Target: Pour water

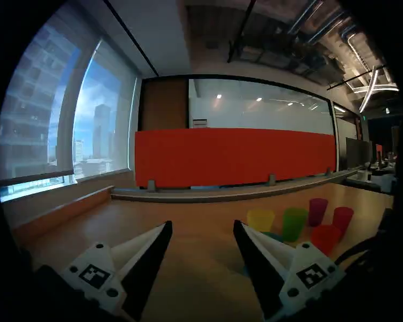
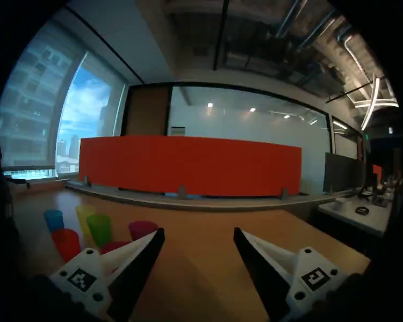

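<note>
On a wooden desk (image 1: 148,214), in the left gripper view, the left gripper (image 1: 202,222) sits at 6 o'clock, its fingers spread wide with bare desk between them. A cluster of coloured plastic cups (image 1: 294,222) stands toward 4 o'clock, just past one finger: yellow, green, magenta and reds. In the right gripper view, the right gripper (image 2: 199,229) is equally wide and holds nothing at 6 o'clock, and the cups (image 2: 99,228) lie toward 8 o'clock. An orange divider panel (image 1: 234,155) spans the desk's far edge. Windows (image 1: 99,134) sit at 9 o'clock.
</note>
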`<state>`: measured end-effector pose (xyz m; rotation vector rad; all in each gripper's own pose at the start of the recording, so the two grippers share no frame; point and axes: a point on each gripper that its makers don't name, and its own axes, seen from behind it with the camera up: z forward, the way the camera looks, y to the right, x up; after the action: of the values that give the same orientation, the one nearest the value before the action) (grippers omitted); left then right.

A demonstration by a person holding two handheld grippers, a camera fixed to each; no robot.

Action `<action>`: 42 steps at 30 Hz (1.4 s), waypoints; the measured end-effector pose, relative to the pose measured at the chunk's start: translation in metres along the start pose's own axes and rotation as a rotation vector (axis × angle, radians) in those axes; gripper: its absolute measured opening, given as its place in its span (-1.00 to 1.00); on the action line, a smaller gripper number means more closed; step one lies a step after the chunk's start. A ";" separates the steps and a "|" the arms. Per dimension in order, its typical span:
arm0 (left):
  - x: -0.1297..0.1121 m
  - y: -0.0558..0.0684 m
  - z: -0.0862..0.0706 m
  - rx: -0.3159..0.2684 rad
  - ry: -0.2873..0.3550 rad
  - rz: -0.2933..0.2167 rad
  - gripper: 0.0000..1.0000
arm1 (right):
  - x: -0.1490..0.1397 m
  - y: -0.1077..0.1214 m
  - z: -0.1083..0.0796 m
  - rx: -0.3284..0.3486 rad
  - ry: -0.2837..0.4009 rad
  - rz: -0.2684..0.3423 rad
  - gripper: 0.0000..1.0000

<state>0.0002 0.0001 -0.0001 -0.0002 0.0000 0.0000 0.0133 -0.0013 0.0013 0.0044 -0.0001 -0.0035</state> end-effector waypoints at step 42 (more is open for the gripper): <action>0.100 0.035 -0.001 -0.238 -0.095 -0.008 0.67 | 0.109 -0.004 0.024 0.201 -0.076 0.038 0.99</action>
<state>0.1006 0.0354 -0.0014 -0.2384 -0.0954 -0.0078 0.1225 -0.0054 0.0253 0.2057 -0.0762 0.0347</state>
